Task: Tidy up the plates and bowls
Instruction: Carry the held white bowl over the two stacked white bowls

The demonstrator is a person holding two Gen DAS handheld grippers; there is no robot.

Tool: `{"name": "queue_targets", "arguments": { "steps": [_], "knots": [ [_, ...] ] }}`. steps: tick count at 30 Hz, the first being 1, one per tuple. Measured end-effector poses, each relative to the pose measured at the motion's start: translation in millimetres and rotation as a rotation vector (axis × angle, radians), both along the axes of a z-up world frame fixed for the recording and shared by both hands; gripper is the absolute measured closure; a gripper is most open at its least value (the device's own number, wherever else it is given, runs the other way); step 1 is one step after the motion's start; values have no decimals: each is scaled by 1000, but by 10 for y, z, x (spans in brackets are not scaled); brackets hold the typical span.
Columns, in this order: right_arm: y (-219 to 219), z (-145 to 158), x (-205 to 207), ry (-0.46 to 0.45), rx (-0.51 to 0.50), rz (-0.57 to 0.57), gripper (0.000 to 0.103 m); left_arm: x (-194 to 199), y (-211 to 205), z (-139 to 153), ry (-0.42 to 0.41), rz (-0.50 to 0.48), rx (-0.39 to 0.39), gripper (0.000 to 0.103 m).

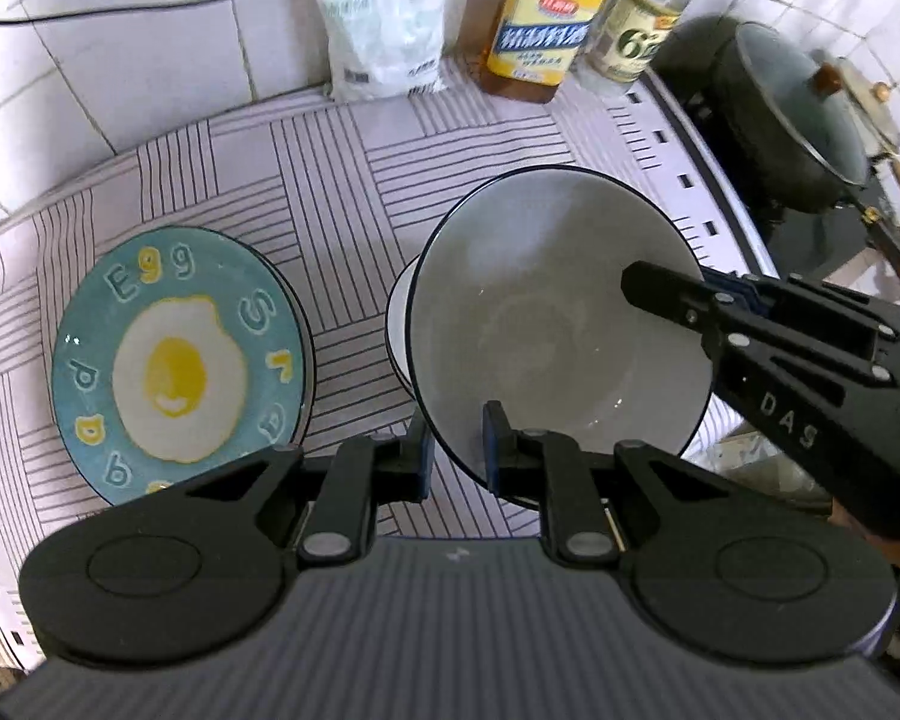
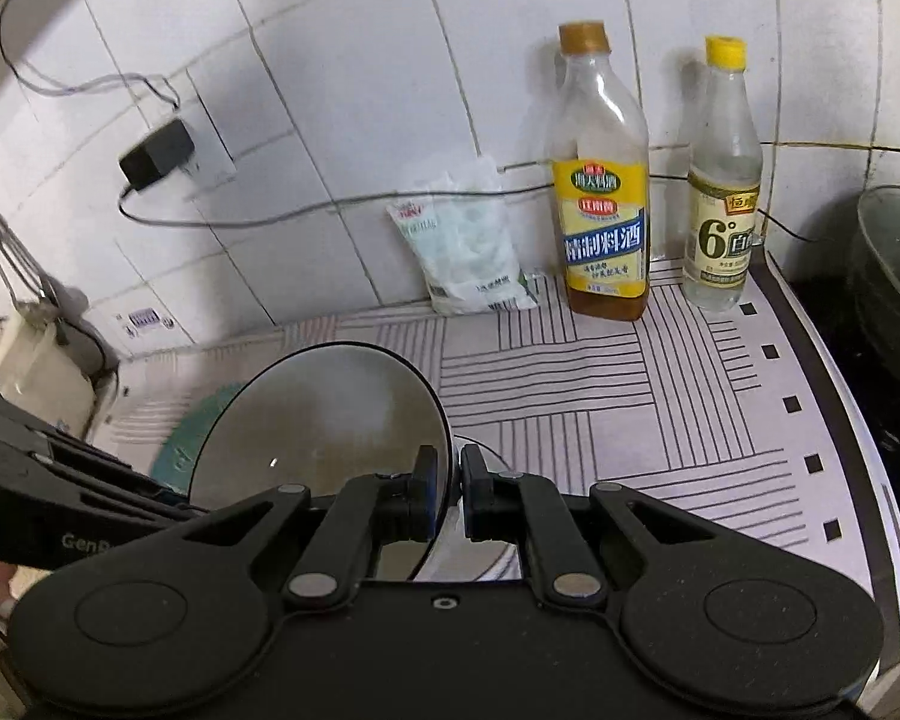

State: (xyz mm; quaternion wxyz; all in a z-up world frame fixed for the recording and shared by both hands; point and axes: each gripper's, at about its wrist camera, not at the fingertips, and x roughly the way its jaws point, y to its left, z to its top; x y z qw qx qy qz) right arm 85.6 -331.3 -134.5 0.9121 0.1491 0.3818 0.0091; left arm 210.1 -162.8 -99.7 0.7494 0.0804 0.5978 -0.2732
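A grey bowl with a dark rim [image 1: 546, 324] is tilted up above a white bowl [image 1: 397, 324] on the striped cloth. My left gripper [image 1: 457, 456] is shut on the grey bowl's near rim. My right gripper [image 2: 450, 492] is shut on the bowl's far right rim, and it shows in the left wrist view [image 1: 678, 294]. The grey bowl [image 2: 324, 420] fills the middle of the right wrist view. A teal egg plate [image 1: 174, 360] lies flat to the left, and its edge shows behind the bowl [image 2: 180, 450].
A striped cloth [image 1: 330, 192] covers the counter. A white bag [image 1: 384, 30], a yellow-label bottle [image 1: 540, 18] and a clear bottle [image 1: 636, 18] stand against the tiled wall. A lidded dark pot [image 1: 792, 120] sits on the stove at the right. A cable and adapter [image 2: 156, 156] hang on the wall.
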Motion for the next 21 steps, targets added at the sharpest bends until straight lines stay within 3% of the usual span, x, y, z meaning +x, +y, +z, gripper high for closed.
{"name": "queue_targets", "arguments": {
  "steps": [7,12,21],
  "knots": [
    [-53,-277,112,13,-22,28,91,89,-168,-275,27,28,80,88],
    [-1,-350,161,-4,-93,99,92,120,-246,-338,66,17,132,86],
    [-16,-385,233,-18,-155,128,93,215,-309,-425,99,21,132,84]
  ]
}}
